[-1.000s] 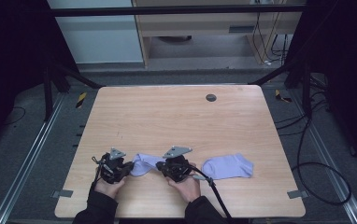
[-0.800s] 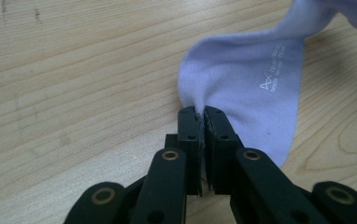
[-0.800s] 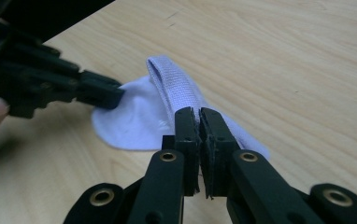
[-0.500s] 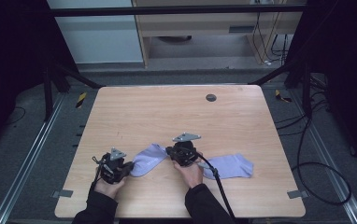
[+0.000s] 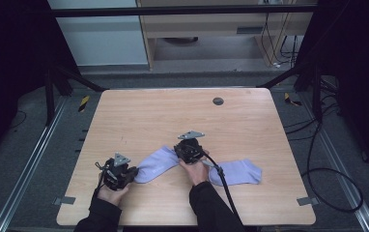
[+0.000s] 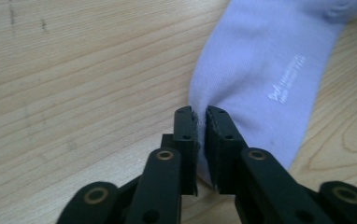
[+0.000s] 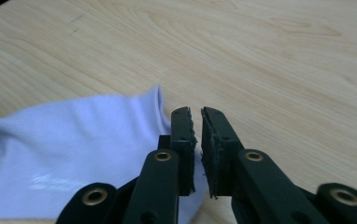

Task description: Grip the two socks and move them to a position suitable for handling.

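Observation:
A lavender sock (image 5: 156, 164) (image 6: 260, 70) (image 7: 74, 144) lies stretched out slantwise near the front of the wooden table (image 5: 173, 111). My left gripper (image 5: 133, 173) (image 6: 201, 116) sits at the sock's lower left end. Its jaws have just been opening and stand a narrow slit apart, with the sock's edge between them. My right gripper (image 5: 183, 147) (image 7: 196, 116) is at the sock's upper right end. Its jaws have also just been opening and are a slit apart, with nothing between them. There the sock's edge lies just left of the left jaw.
A second lavender sock (image 5: 240, 171) lies flat to the right of my right hand, with the gripper's cable across its left end. A small dark round mark (image 5: 218, 101) sits near the table's far edge. Bare wood stretches ahead of both grippers.
My right gripper has moved away from the left one, up and to the right, drawing the bunched sock out flat. The left gripper stayed where it was.

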Demonstrator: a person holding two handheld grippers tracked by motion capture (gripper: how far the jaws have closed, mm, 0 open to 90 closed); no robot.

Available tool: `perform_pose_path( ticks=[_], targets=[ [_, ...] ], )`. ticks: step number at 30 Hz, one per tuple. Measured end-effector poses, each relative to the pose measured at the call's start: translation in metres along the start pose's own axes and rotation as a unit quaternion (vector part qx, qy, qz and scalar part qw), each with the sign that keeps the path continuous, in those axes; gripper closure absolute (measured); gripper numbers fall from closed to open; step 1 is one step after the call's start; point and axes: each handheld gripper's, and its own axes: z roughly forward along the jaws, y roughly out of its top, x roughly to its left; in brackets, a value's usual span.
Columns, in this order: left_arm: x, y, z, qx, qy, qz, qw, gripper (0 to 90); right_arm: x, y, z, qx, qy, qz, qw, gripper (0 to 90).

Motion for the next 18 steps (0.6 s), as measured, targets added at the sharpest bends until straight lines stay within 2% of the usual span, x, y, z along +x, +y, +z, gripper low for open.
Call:
perform_pose_path(
  ticks=[3, 5, 9, 10, 11, 13, 18],
  targets=[
    [0.003, 0.0, -0.004, -0.011, 0.006, -0.009, 0.9999, 68.7, -0.002, 0.002, -0.005, -0.007, -0.009, -0.004, 0.9999, 76.6],
    [0.004, 0.0, -0.007, -0.017, 0.008, -0.015, 0.9997, 66.1, -0.005, 0.003, -0.009, -0.01, -0.011, -0.004, 0.9999, 74.8],
    [0.003, -0.003, -0.012, -0.017, 0.011, -0.022, 0.9995, 62.1, -0.006, 0.0, -0.009, 0.016, 0.004, -0.011, 0.9998, 71.1],
    [0.003, -0.003, -0.012, -0.017, 0.011, -0.022, 0.9995, 61.7, -0.006, 0.0, -0.009, 0.016, 0.004, -0.011, 0.9998, 71.1],
    [0.002, -0.004, -0.013, -0.013, 0.013, -0.02, 0.9996, 61.6, -0.005, -0.004, -0.005, 0.028, 0.01, -0.012, 0.9995, 69.4],
    [-0.003, -0.006, -0.012, 0.002, 0.02, -0.019, 0.9996, 61.9, -0.005, -0.007, -0.002, 0.038, 0.011, -0.017, 0.9991, 68.6],
    [-0.004, -0.005, -0.007, 0.015, 0.023, -0.019, 0.9994, 67.0, 0.0, -0.012, 0.003, 0.056, 0.011, -0.031, 0.9979, 69.1]
  ],
)
